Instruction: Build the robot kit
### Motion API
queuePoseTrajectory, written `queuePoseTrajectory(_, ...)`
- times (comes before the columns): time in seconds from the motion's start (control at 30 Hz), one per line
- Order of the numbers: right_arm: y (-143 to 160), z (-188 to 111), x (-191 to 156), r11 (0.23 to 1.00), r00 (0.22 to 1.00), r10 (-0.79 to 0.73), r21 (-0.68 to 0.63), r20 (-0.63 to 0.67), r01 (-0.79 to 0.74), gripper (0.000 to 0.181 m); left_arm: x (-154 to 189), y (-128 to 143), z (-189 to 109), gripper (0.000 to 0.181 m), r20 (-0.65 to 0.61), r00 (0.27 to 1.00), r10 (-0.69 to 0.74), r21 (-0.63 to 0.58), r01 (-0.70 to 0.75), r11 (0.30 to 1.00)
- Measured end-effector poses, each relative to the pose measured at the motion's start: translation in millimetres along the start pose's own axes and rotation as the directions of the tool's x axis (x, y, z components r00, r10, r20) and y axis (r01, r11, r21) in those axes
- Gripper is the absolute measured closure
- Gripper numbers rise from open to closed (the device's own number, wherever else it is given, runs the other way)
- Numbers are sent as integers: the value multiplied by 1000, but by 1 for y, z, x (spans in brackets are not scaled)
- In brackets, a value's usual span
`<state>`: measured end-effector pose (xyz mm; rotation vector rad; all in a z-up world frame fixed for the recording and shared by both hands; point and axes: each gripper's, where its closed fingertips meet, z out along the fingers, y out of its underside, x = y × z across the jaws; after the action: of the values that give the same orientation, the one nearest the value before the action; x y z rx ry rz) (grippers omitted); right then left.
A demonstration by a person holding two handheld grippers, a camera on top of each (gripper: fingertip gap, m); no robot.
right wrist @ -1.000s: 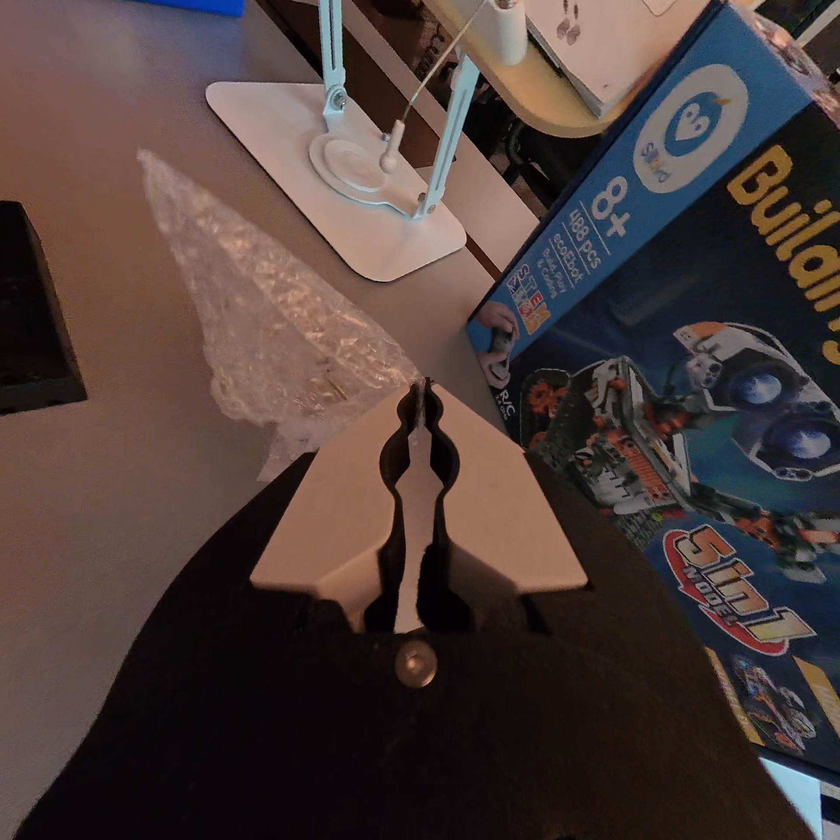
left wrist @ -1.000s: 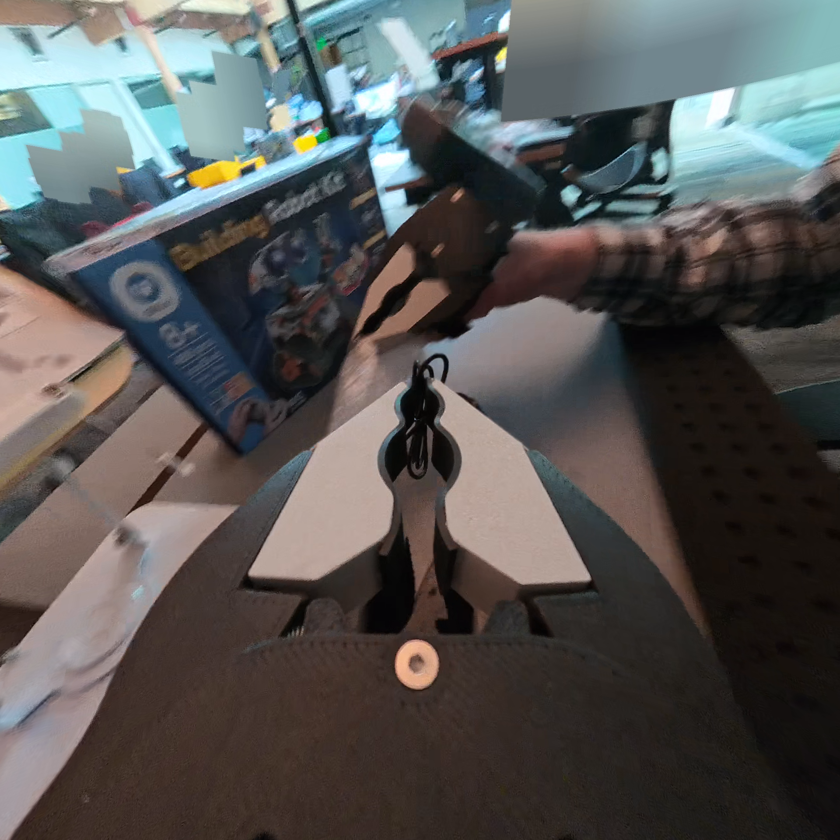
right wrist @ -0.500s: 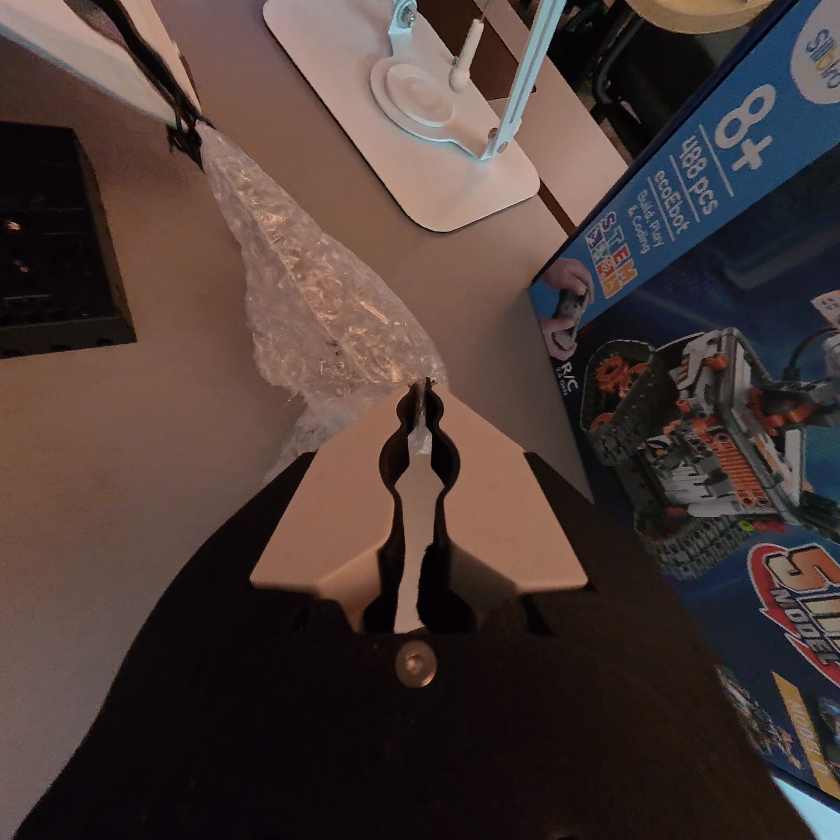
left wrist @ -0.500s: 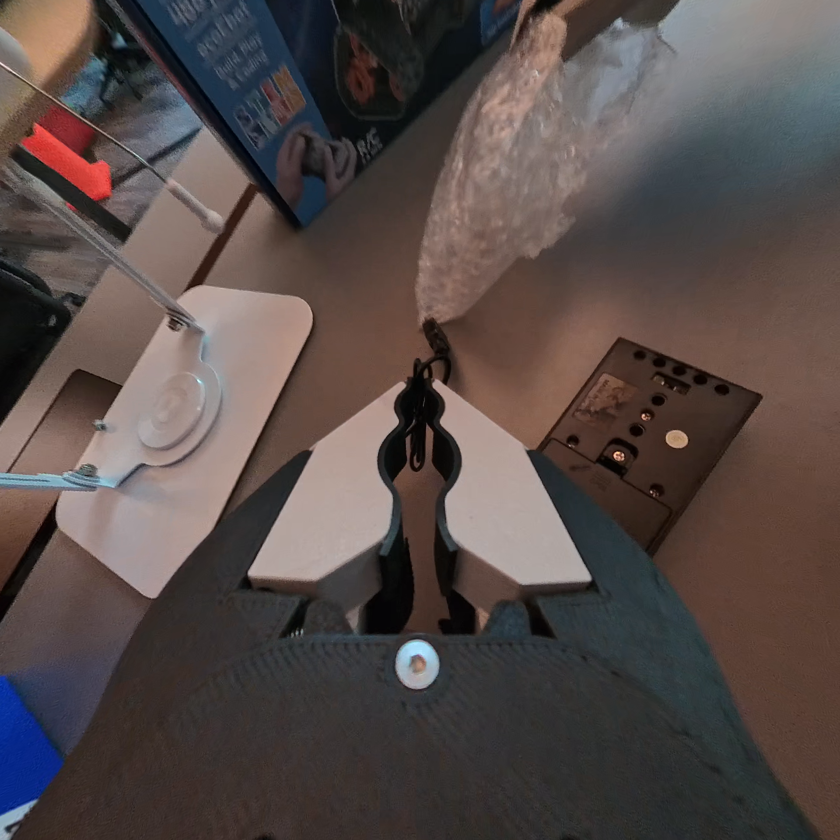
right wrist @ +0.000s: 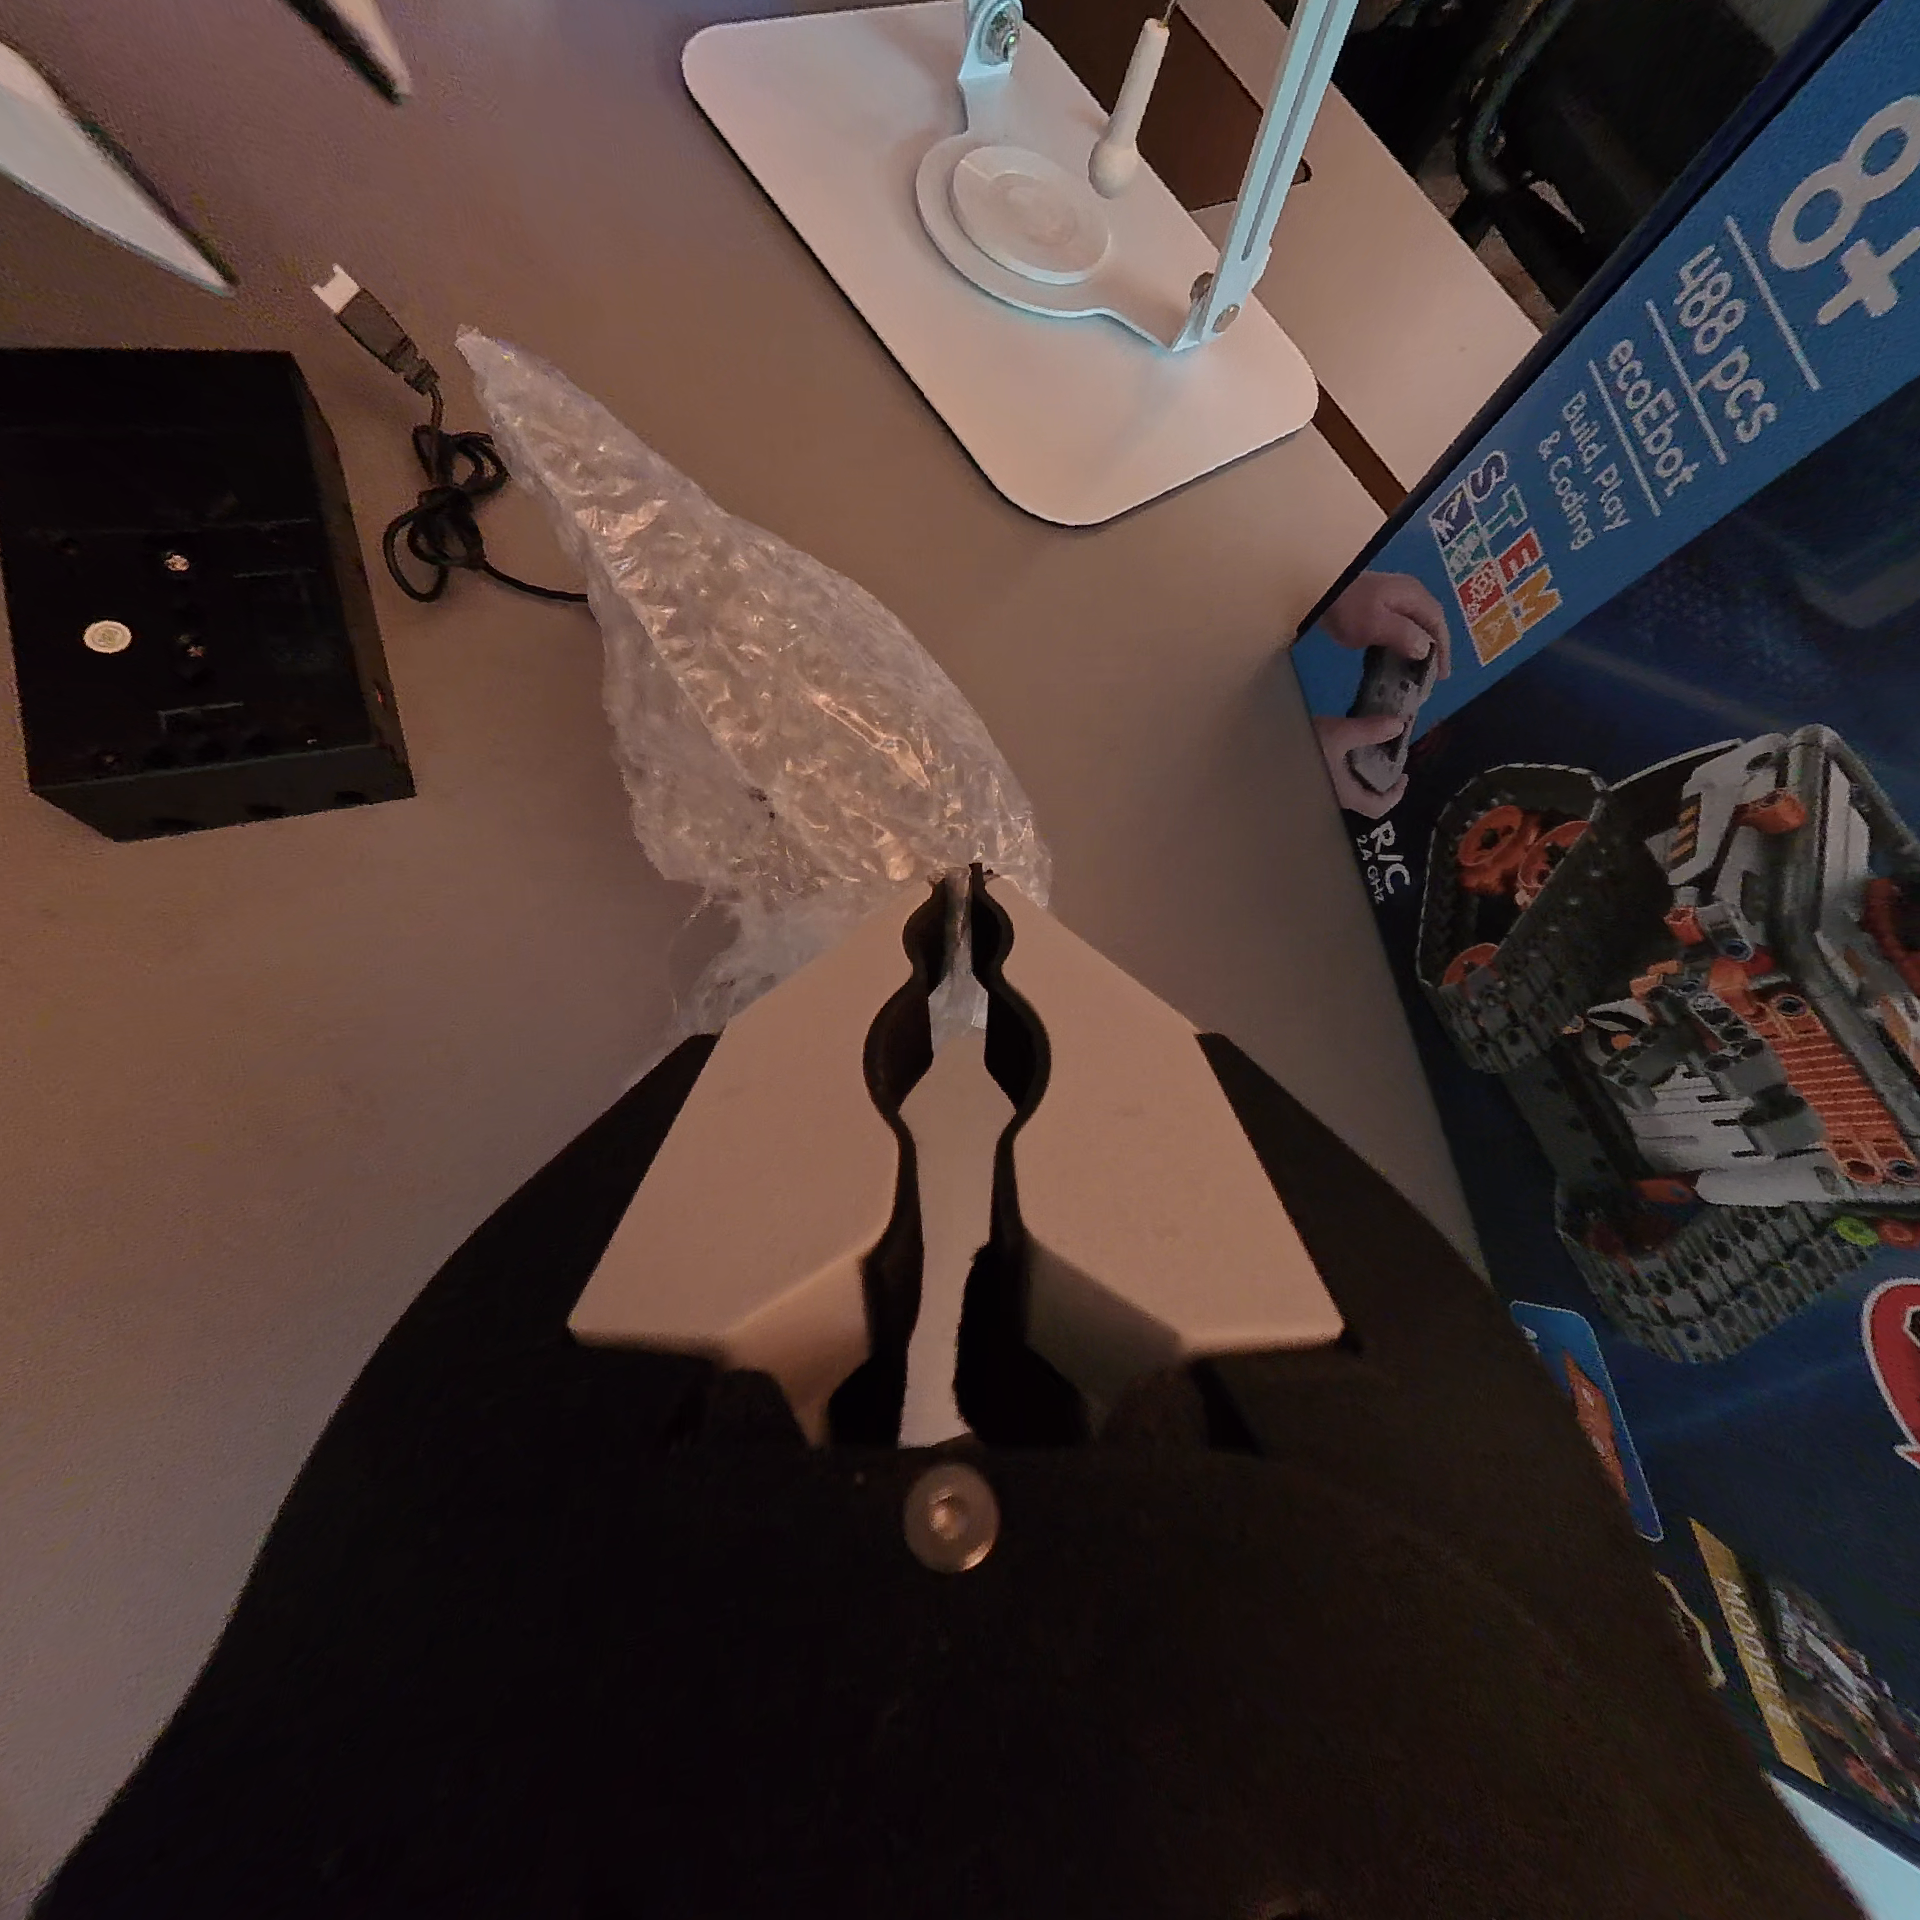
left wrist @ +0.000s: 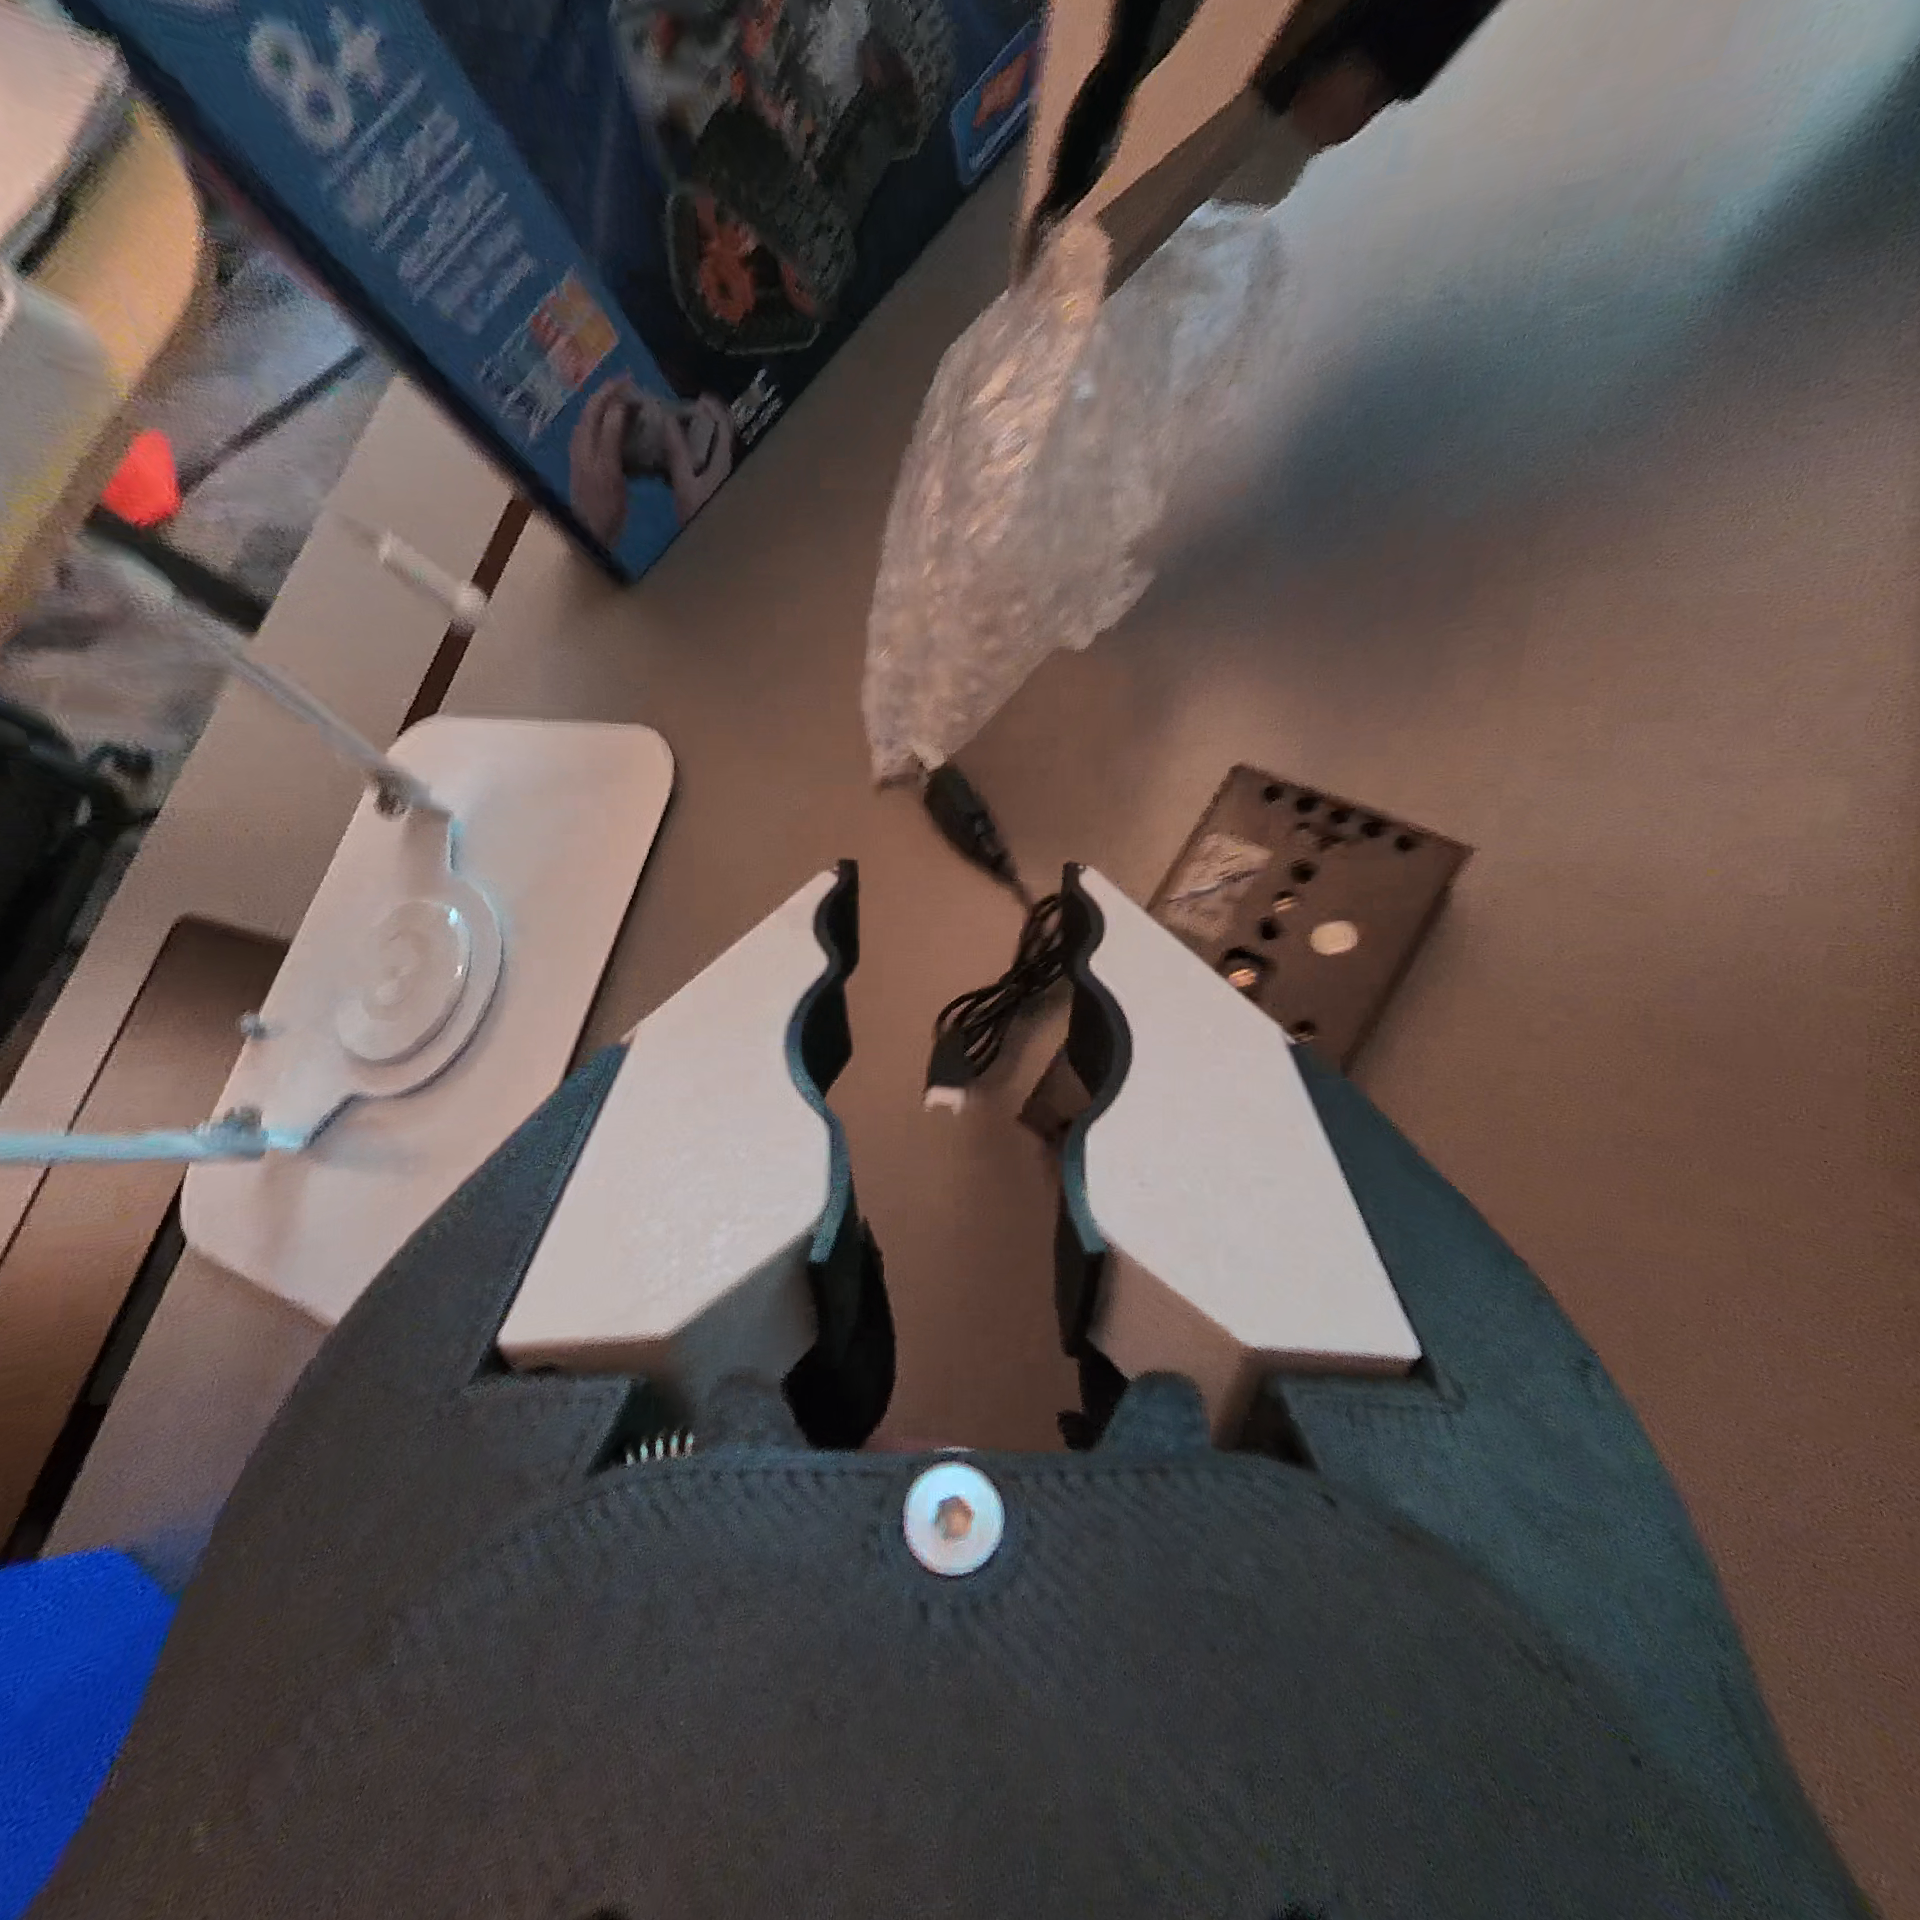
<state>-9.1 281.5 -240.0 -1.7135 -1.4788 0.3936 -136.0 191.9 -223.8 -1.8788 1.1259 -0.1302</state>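
Note:
My right gripper (right wrist: 961, 883) is shut on the edge of a clear bubble-wrap bag (right wrist: 769, 707), which lies slanted across the tan table (right wrist: 312, 1039). In the left wrist view the bag (left wrist: 1008, 499) hangs from that gripper (left wrist: 1060, 218) at the top. My left gripper (left wrist: 961, 873) is open. A thin black cable (left wrist: 997, 997) with a white-tipped plug lies loose between its fingers, close to the right pad, one end at the bag's mouth. The right wrist view shows the cable (right wrist: 436, 509) on the table below the left gripper (right wrist: 312, 192).
A flat black box with holes (right wrist: 187, 592) lies next to the cable, also in the left wrist view (left wrist: 1320, 914). A white lamp base (right wrist: 1039, 270) stands behind the bag. A large blue toy box (right wrist: 1662, 727) stands at the right. Tip to tip, the grippers are about 15 centimetres apart. My left tips are roughly 20 centimetres from the white lamp base (right wrist: 1039, 270). Look for it in the left wrist view (left wrist: 452, 928) too.
My left gripper held the black cable in shut jaws, swung down over the table, then opened; the cable left its grasp. My right gripper stayed shut on the bag.

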Motion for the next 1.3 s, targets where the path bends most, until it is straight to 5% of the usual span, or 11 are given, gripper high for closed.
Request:
queuePoseTrajectory(0.13, -2, 1, -4, 999, 999, 33, 7, 25, -33, 181, 52, -55, -2, 156, -118, 987, 107, 117, -93, 989)
queuePoseTrajectory(0.23, -5, 3, -8, 999, 999, 38, 9, 39, -39, 181, 84, -83, 29, 168, -98, 976, 195, 98, -186, 978)
queuePoseTrajectory(0.4, -8, 3, -13, 999, 997, 50, 19, 52, -51, 181, 40, -61, 97, 181, 191, 951, 243, -151, -216, 965)
queuePoseTrajectory(0.57, -10, 3, -18, 994, 988, 93, 39, 120, -98, 181, 13, -52, 116, 181, 309, 893, 326, -238, -260, 936)
queuePoseTrajectory(0.9, -10, -4, -41, 973, 909, 196, 40, 367, -226, 181, 23, -34, 152, 176, 110, 901, 420, -293, -374, 880)
queuePoseTrajectory(1.3, -5, -13, -33, 954, 862, 256, 29, 437, -298, 181, 26, -36, 169, 181, -71, 949, 307, -232, -315, 920)
